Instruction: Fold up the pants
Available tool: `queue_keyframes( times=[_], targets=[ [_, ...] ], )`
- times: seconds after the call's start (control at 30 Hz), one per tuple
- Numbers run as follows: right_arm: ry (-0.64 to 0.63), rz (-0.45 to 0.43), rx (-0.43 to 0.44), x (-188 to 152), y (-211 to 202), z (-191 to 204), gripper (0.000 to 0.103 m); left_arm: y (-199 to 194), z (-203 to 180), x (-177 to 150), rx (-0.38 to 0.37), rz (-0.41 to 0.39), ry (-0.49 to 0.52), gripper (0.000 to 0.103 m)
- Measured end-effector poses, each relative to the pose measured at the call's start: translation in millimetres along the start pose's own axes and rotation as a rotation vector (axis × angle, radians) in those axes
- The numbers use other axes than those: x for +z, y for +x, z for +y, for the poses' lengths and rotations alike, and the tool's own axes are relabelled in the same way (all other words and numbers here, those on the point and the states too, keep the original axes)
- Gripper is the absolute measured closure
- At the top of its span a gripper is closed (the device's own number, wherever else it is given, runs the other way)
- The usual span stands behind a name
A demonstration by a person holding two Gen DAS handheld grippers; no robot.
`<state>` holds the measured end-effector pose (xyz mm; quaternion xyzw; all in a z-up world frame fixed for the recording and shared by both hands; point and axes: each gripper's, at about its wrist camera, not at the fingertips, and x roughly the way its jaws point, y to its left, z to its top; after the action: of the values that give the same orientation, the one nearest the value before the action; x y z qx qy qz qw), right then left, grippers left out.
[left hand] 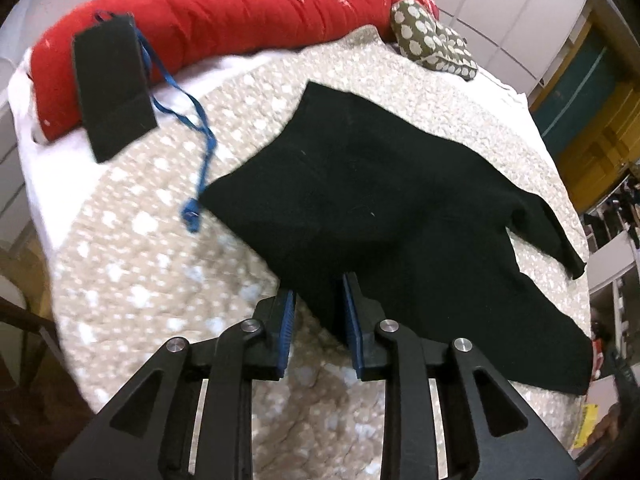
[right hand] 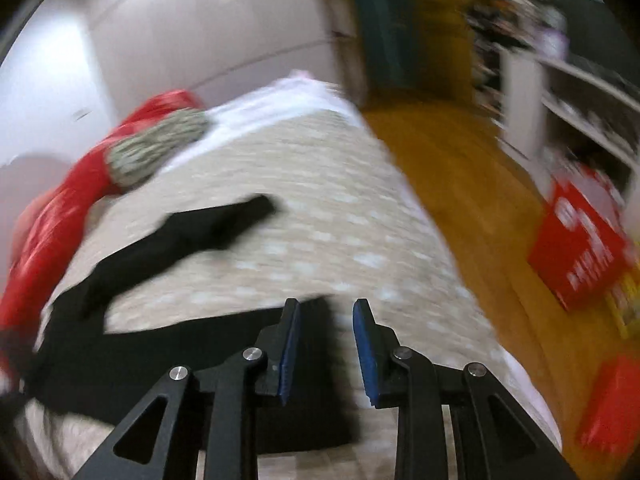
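Two hand-held grippers hang over a bed (left hand: 132,216) with a beige spotted cover as I work the rig remotely, and the black pants (left hand: 384,200) lie flat on it, partly folded by my reading.

The left hand-held gripper (left hand: 320,304) has its blue pads slightly spread. The near edge of the pants shows in the gap between them, but I see no pinch on the cloth. The right hand-held gripper (right hand: 326,320) is also spread, with nothing between its pads; the end of a pants (right hand: 168,340) section lies just below and left of its left finger.

From the left hand-held gripper the pants run ahead and to the right, their long axis slanting from the broad upper end down toward the lower right, where one leg juts out as a narrow strip. Both hand-held grippers sit right at the near edge, so I judge neither has far to reach. The next grasp depends on which corner I choose.

Only the left wrist view shows the whole garment, plus a dark pouch (left hand: 114,88) with a blue cord (left hand: 200,140), the red bolster (left hand: 224,12) and a spotted cushion (left hand: 432,40). The right wrist view is badly blurred, yet it alone shows the bed's far side, the yellow floor (right hand: 460,200) and a red box (right hand: 580,248).
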<state>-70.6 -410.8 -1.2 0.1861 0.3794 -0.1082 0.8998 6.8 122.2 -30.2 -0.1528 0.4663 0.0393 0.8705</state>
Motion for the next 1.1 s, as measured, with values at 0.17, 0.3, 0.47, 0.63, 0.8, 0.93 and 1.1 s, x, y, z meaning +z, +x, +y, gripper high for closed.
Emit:
queue_keyframes(
  times=[0.17, 0.3, 0.47, 0.63, 0.8, 0.93, 1.1],
  targets=[
    [-0.169, 0.064, 0.251, -5.4, 15.9, 81.0, 0.077, -22.8, 2.7, 3.9, 0.067, -0.074, 0.016, 0.08],
    [-0.298, 0.159, 0.337, -26.9, 45.6, 144.8, 0.077, -26.2, -0.7, 9.3, 0.035, -0.091, 0.014, 0.079],
    [-0.423, 0.284, 0.417, -55.8, 87.7, 192.5, 0.072, -0.8, -19.9, 18.8, 0.003, -0.066, 0.042, 0.07],
    [-0.56, 0.295, 0.401, -49.9, 89.7, 221.2, 0.071, 47.8, -36.7, 25.2, 0.011, 0.03, 0.078, 0.052],
    [-0.619, 0.166, 0.44, 6.8, 104.6, 261.0, 0.062, 69.7, -46.7, 51.3, 0.008, 0.04, 0.089, 0.052],
    [-0.738, 0.105, 0.427, 43.6, 147.9, 308.9, 0.059, 85.8, -47.6, 80.4, 0.041, 0.036, 0.074, 0.052],
    [-0.916, 0.162, 0.423, 60.9, 210.8, 354.7, 0.059, 113.7, -39.2, 104.5, 0.069, 0.074, 0.04, 0.052]
  ],
)
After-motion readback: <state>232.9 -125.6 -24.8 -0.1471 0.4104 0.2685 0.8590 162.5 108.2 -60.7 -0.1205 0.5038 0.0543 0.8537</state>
